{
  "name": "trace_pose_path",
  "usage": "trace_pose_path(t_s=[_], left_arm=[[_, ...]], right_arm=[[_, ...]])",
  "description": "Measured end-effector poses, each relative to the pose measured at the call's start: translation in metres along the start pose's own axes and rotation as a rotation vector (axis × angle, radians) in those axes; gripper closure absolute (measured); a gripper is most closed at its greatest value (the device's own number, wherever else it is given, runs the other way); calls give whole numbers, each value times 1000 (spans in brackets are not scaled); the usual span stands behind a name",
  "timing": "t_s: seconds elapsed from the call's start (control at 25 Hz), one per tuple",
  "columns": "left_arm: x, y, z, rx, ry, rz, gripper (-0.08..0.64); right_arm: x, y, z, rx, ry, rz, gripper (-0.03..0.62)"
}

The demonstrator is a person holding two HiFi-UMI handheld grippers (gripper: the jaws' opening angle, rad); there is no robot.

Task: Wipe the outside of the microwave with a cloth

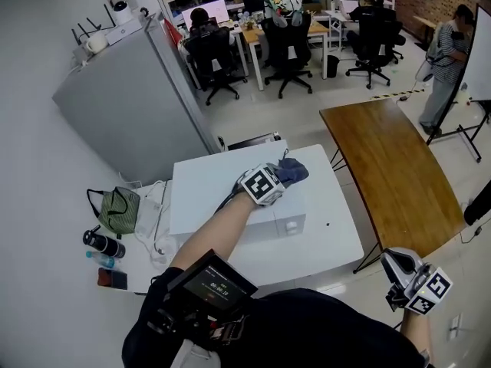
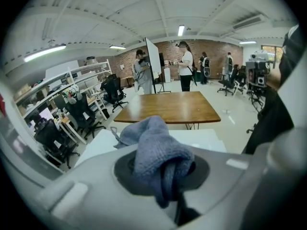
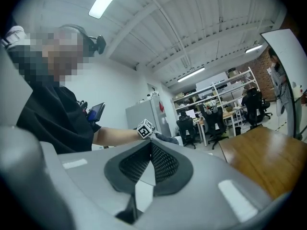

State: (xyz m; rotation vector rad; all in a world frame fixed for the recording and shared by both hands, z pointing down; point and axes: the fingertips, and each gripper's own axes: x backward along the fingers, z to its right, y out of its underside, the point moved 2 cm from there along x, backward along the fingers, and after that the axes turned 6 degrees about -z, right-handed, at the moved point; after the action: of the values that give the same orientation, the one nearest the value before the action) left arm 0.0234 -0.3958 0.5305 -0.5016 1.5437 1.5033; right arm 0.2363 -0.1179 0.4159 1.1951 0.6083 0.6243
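The white microwave [image 1: 222, 194] stands on a white table [image 1: 337, 244] in the middle of the head view. My left gripper [image 1: 285, 175] rests over the right rear part of its top, shut on a blue-grey cloth [image 1: 296, 171]. In the left gripper view the cloth [image 2: 156, 150] is bunched between the jaws, with the microwave's white top [image 2: 204, 138] just beyond it. My right gripper [image 1: 397, 267] hangs low at the right, well away from the microwave. Its jaws meet with nothing between them in the right gripper view [image 3: 151, 164].
A brown wooden table [image 1: 391, 167] stands close to the right of the white table. A grey cabinet [image 1: 130, 106] is behind at the left. A green bag [image 1: 119, 209] and a black bottle [image 1: 103, 244] lie at the left. Office chairs and people are further back.
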Motion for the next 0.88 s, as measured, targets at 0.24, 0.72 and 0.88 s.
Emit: trace_pose_path(t_s=[0.24,0.72,0.88], left_arm=[[116,108,-18,72,-64,53,502],[221,305,-17,175,-92,32,503],[183,256,-1,118,-60,13,502]], right_arm=[[-73,-12,-57,66,-113,-19,588],[-179,3,-188,84,-256,-107,588],[-142,0,-164,79,-207,-86,588]])
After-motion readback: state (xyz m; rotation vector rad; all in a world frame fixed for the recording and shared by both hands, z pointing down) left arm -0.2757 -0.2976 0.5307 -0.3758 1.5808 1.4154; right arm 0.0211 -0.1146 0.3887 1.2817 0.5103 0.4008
